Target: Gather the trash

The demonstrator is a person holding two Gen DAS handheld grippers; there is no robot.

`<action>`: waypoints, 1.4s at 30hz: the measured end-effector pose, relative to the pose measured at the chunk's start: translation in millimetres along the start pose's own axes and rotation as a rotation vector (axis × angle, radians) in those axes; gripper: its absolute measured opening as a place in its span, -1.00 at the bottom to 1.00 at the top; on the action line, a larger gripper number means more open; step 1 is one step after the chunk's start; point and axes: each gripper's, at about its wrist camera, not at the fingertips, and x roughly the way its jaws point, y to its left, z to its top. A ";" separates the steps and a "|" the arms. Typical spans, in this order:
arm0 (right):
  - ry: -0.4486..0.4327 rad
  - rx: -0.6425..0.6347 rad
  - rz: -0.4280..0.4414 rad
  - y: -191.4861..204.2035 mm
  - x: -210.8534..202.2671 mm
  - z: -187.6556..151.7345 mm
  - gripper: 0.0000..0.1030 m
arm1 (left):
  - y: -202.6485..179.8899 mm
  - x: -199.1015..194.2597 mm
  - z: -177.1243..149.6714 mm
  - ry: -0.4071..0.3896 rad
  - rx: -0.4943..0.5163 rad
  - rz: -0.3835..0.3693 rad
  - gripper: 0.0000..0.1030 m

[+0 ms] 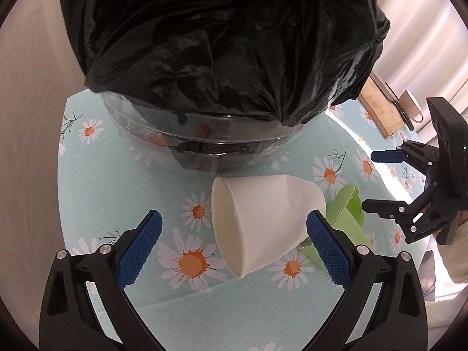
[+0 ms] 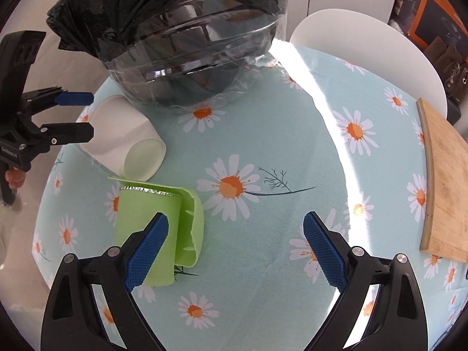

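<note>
A white paper cup (image 1: pixel 260 219) lies on its side on the daisy tablecloth, in front of a clear bin lined with a black trash bag (image 1: pixel 219 58). My left gripper (image 1: pixel 234 234) is open, with the cup between its fingers, untouched. A torn light green carton (image 2: pixel 163 222) lies beside the cup (image 2: pixel 125 146); it also shows in the left wrist view (image 1: pixel 348 207). My right gripper (image 2: pixel 237 239) is open and empty, its left finger above the carton. The bin (image 2: pixel 187 58) stands behind the cup.
A wooden cutting board (image 2: pixel 441 181) lies at the table's right edge, with a white chair (image 2: pixel 365 46) behind it. A knife (image 1: pixel 395 102) and a mug (image 1: pixel 412 105) are by the board in the left wrist view. The round table (image 2: pixel 263 292) drops off on all sides.
</note>
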 end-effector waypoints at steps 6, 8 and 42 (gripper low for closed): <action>0.047 0.109 0.196 -13.4 15.7 -4.9 -0.85 | -4.1 13.0 2.4 0.013 0.021 -0.037 -0.12; 0.038 0.129 0.216 -17.8 14.2 -9.6 -0.91 | -5.1 9.7 2.5 0.004 0.009 -0.109 -0.49; -0.205 0.052 0.033 -50.4 -113.0 -65.6 -0.91 | -80.0 -95.0 -63.2 -0.062 0.026 0.178 -0.46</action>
